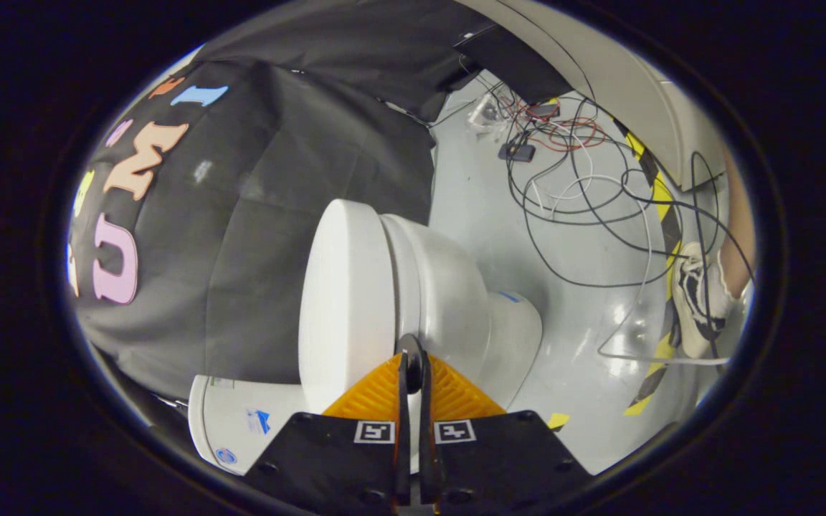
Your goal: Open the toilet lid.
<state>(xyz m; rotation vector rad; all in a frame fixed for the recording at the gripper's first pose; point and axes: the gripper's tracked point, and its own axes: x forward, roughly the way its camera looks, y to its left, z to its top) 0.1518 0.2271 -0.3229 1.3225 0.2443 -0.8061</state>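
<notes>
- The toilet [442,287] appears turned on its side in the gripper view, just ahead of the fingertips, with the black cloth wall behind it.
- Its toilet lid [338,294] is closed, lying flat against the bowl rim; nothing of the bowl's inside shows.
- The gripper [413,365] has its orange fingers [377,398] drawn together, tips nearly touching, at the seam where lid meets bowl; whether they touch the toilet I cannot tell.
- The white tank [237,423] sits beside the fingers, with small stickers on it.
- The floor [477,208] is glossy pale grey.
- Tangled cables [578,179] lie on it beyond the toilet.
- Yellow-black tape [660,201] runs along the floor.
- A person's shoe [696,301] stands by the tape.
</notes>
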